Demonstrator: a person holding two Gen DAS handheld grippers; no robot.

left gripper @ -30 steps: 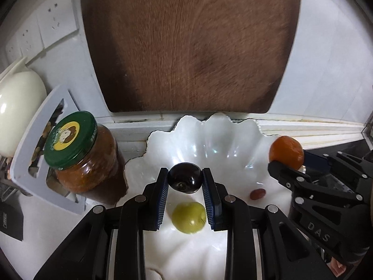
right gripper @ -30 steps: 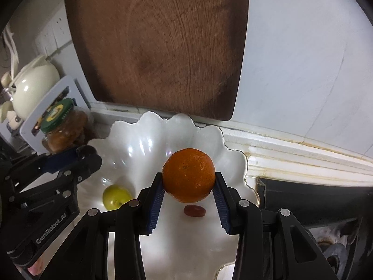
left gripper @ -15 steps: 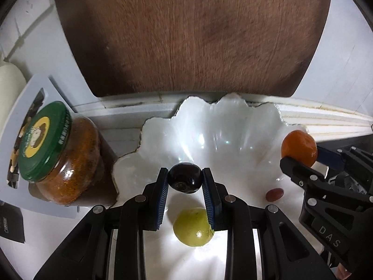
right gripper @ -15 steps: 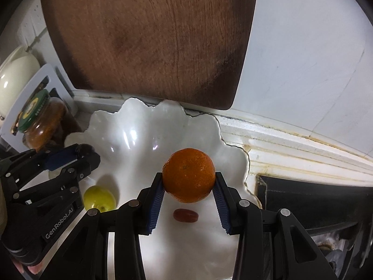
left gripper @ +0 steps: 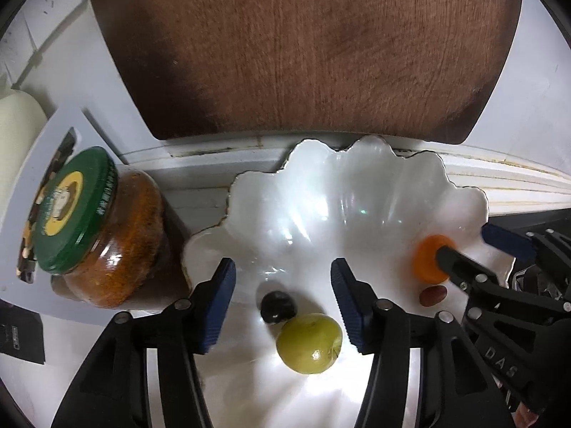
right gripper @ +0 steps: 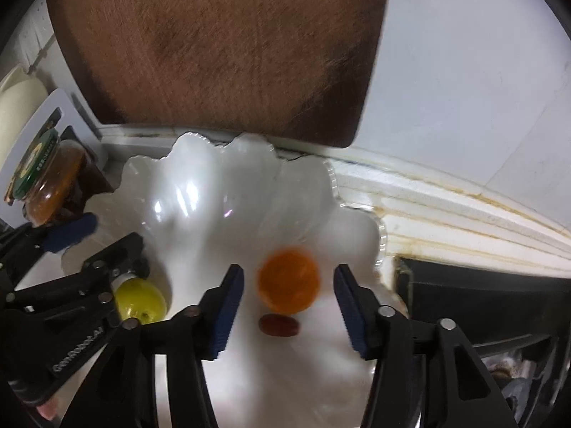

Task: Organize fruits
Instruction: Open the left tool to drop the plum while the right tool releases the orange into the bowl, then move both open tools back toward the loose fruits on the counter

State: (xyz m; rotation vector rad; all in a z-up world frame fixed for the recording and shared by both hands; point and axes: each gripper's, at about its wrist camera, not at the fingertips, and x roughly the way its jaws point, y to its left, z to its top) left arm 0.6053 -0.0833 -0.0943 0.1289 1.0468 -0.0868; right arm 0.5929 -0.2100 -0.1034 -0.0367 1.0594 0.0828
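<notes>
A white scalloped bowl (left gripper: pixel 357 192) sits against the wall; it also shows in the right wrist view (right gripper: pixel 214 192). My left gripper (left gripper: pixel 282 285) is open above it; a dark plum (left gripper: pixel 277 306) lies free in the bowl, touching a green fruit (left gripper: pixel 309 343). My right gripper (right gripper: pixel 288 290) is open; the orange (right gripper: pixel 288 281), blurred, is free between its jaws over the bowl, beside a small red fruit (right gripper: pixel 279 325). The orange (left gripper: pixel 428 258) and red fruit (left gripper: pixel 432 295) also show in the left wrist view. The green fruit (right gripper: pixel 141 301) shows partly behind the left gripper.
A jar with a green lid (left gripper: pixel 103 228) stands left of the bowl. A wooden cutting board (left gripper: pixel 299 46) leans on the wall behind it. A white kettle (left gripper: pixel 18 128) sits far left. A dark sink edge (right gripper: pixel 481 285) lies right of the bowl.
Both grippers have opened. The dark plum dropped from the left gripper into the bowl beside the green fruit. The orange left the right gripper's jaws and is dropping toward the bowl.
</notes>
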